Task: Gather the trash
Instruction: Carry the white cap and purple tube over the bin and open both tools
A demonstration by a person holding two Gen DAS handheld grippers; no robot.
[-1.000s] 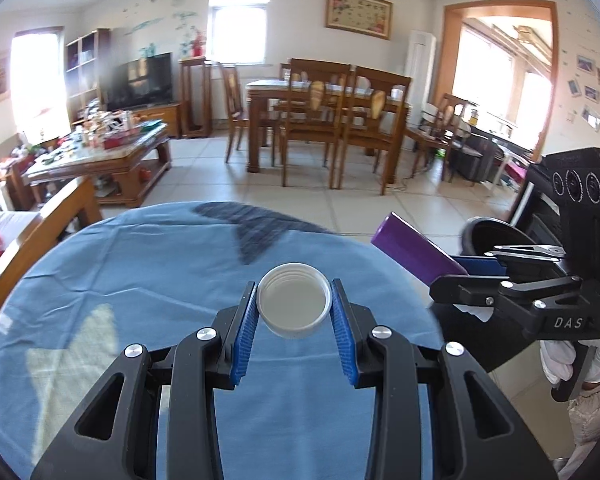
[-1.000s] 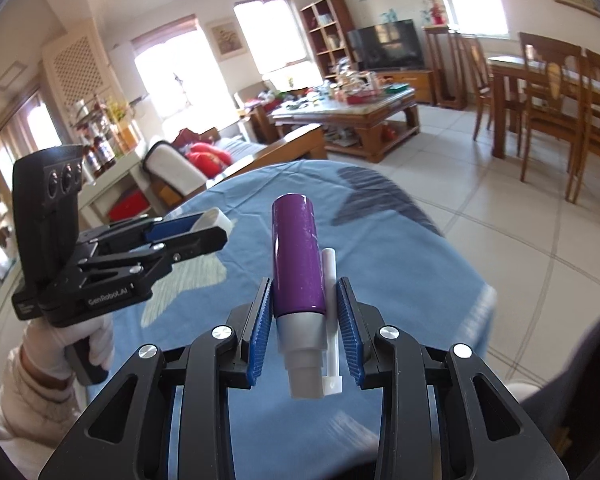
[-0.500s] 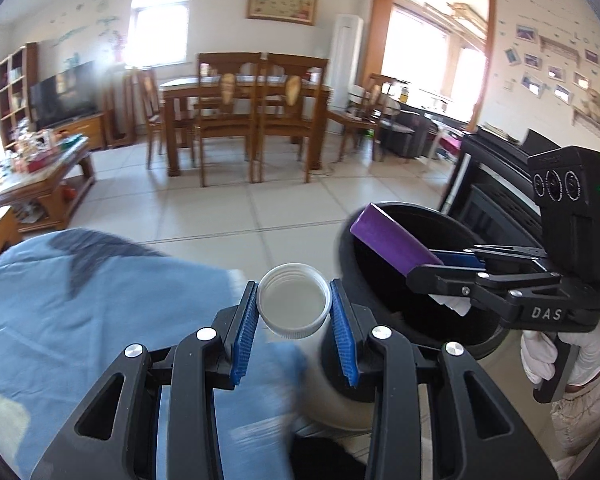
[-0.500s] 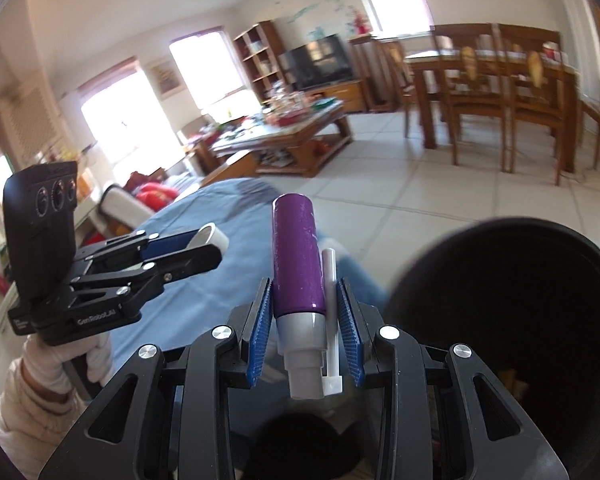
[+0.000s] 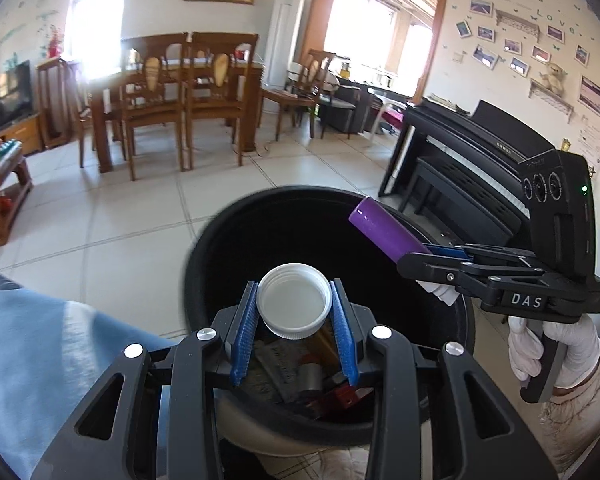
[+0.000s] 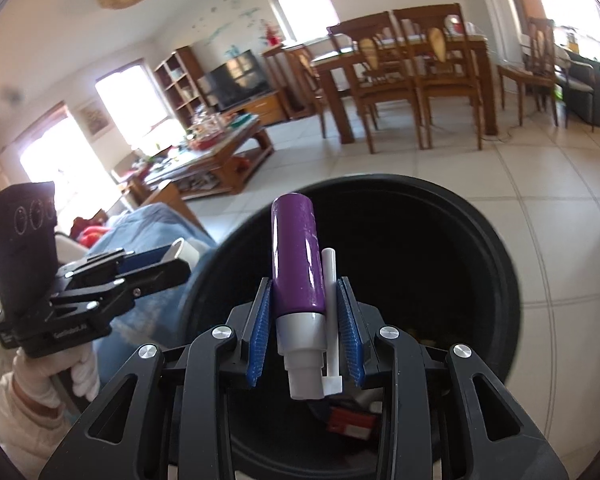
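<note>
My left gripper (image 5: 294, 308) is shut on a white bottle cap (image 5: 294, 306) and holds it over the open black trash bin (image 5: 236, 216). My right gripper (image 6: 305, 312) is shut on a purple spray bottle (image 6: 296, 256) with a white nozzle tube, also held above the bin (image 6: 496, 240). The right gripper with the purple bottle (image 5: 384, 230) shows at the right in the left wrist view. The left gripper (image 6: 156, 264) shows at the left in the right wrist view. Several pieces of trash (image 5: 300, 376) lie at the bin's bottom.
The blue-clothed table (image 5: 28, 352) is at the left, beside the bin. A black piano (image 5: 480, 160) stands behind the bin on the right. A dining table with chairs (image 5: 168, 92) and a coffee table (image 6: 220, 160) stand further off on the tiled floor.
Both grippers have swung from over the blue table to above the black bin, each still holding its object. The bin now fills the middle of both views.
</note>
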